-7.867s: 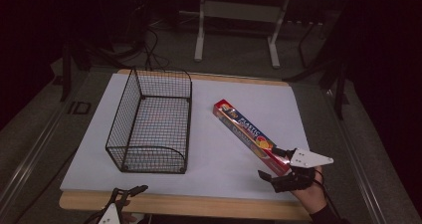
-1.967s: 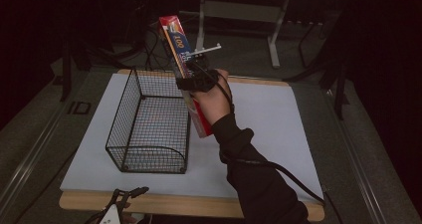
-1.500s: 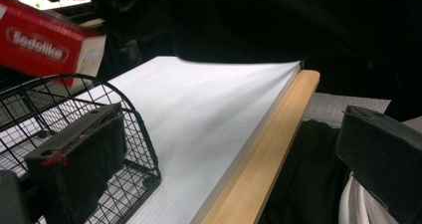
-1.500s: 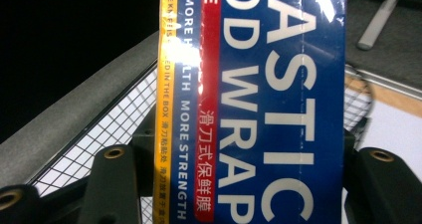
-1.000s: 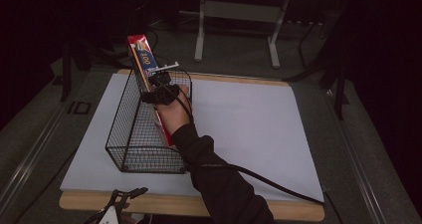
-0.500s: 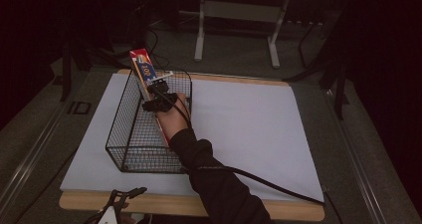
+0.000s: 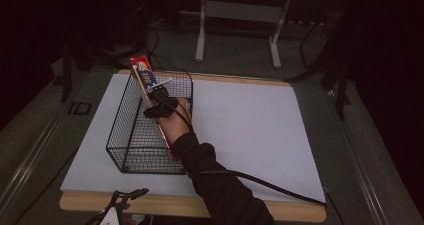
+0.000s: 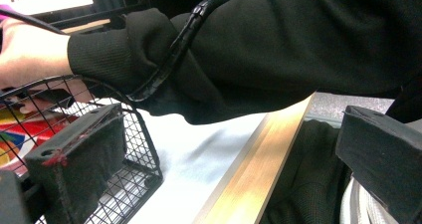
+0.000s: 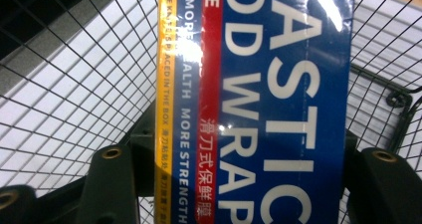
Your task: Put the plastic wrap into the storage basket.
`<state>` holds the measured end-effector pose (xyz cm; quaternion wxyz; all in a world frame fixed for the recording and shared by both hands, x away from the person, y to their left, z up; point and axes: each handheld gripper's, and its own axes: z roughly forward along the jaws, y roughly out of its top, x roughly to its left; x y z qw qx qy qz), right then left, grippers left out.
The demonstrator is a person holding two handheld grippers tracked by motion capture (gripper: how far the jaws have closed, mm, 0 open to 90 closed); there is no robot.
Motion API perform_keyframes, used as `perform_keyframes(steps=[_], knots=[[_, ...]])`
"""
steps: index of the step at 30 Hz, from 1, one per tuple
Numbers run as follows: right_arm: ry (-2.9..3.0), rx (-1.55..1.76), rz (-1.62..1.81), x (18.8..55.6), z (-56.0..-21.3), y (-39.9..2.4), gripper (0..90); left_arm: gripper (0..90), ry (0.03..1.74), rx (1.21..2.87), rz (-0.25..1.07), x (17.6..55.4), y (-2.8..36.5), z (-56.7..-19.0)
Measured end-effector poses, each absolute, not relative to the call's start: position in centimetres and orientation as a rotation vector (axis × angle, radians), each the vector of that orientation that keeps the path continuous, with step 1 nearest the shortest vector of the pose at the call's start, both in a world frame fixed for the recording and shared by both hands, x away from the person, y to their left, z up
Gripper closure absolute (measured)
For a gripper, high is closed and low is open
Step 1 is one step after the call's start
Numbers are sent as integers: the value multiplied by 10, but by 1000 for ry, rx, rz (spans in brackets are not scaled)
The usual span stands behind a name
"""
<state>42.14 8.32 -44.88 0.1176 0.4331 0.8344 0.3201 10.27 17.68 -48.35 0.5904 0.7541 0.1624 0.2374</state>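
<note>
From above, our right claw (image 7: 159, 101) clamps the plastic wrap box (image 7: 145, 80) tilted, lower end inside the wire basket (image 7: 131, 150) for stowing. Left claw (image 8: 219, 149) idles apart, beside the basket. Right gripper view: box (image 9: 259, 104) between jaws.

right tongs (image 7: 159, 101) clamped shut, forearm stretched forward from the near edge; left tongs (image 7: 120, 207) low, jaws apart.

Looks like a lab or recording room, dimly lit. Tabletop (image 7: 280, 215) has a wood edge and carries a plain white sheet (image 7: 250, 120) as work surface. Beyond the tabletop: grey carpeted floor (image 7: 235, 60), a metal desk frame (image 7: 237, 20) on legs, loose cables (image 7: 155, 45) trailing beside it. No household furnishings.
</note>
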Motion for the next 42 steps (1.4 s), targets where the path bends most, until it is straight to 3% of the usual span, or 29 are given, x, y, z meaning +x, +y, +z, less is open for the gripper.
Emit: perform_keyframes(steps=[18,23,24,28,42], knots=[[2488,1218,961,422,-450,76,300,1,376,1765,547,103,176,-484],[2502,1199,1026,419,-443,71,219,1,376,1766,546,103,175,-485],[2516,1175,1080,418,-436,63,163,1,376,1769,546,104,175,-485],[2507,1145,1087,416,-429,56,134,1,376,1772,545,104,175,-485],[2506,1044,1140,399,-405,-3,135,1,376,1779,543,104,173,-486]])
